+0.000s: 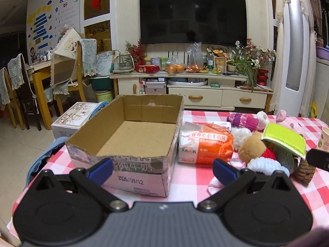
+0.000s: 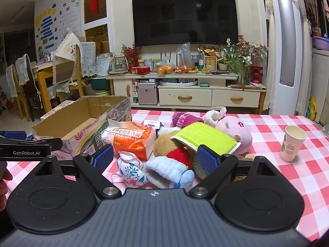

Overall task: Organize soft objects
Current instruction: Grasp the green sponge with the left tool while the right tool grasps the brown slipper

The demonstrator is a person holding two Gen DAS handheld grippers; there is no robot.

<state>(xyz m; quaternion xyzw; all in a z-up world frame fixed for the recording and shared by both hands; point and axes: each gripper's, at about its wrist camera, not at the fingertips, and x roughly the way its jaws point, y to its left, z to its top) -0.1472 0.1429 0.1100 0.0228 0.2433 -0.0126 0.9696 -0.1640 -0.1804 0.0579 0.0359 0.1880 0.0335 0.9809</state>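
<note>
We hold both the left gripper [image 1: 162, 169] and right gripper [image 2: 154, 157] spread and empty, since the cardboard box [image 1: 131, 131] at the table's left edge awaits the toy pile [image 2: 185, 146].

Matt corrugated cardboard box [image 1: 131, 135], glossy plastic bag [image 2: 131, 140], fuzzy cloth toys [image 2: 232, 131].

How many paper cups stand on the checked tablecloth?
1. The paper cup stands upright on the tablecloth, to the right of the soft toy pile and apart from it. Another could be hidden behind the pile.
</note>
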